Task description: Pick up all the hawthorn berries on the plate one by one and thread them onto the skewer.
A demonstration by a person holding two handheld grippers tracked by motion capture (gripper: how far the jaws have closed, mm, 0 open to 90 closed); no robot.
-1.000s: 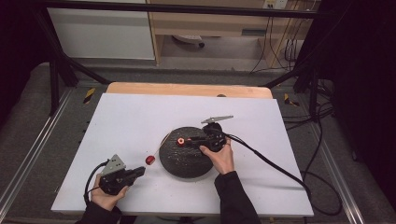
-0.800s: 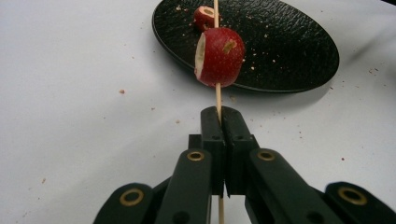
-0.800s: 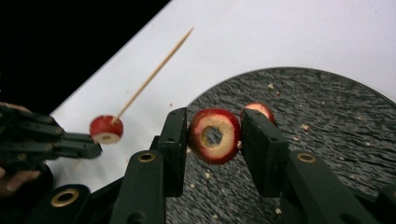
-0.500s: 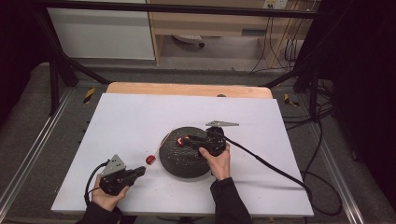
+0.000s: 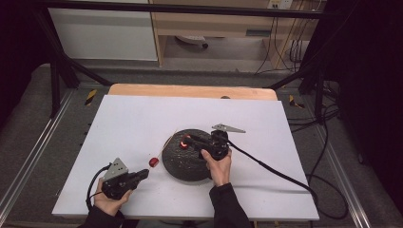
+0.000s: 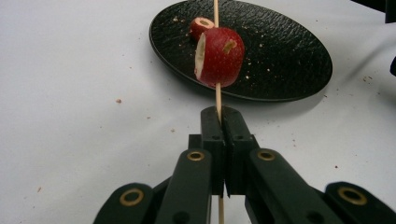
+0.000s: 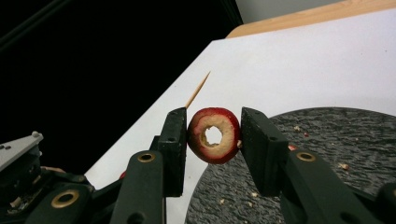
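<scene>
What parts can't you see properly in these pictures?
- Skewer: in the left claw's view its top runs off the upper edge, and its middle is hidden inside the red fruit piece.
- Fruit ring: in the right claw's view, the pads cover its sides.
- Second red piece on the black plate: half hidden behind the skewered one.
- High view: the fruit is too small to identify.

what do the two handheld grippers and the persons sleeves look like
Both the left gripper and the right gripper are black, with flat blocky jaws on arms dotted with brass-coloured rivets. Each carries a grey three-cornered plate and trails a black cable. The person wears dark long sleeves.
</scene>
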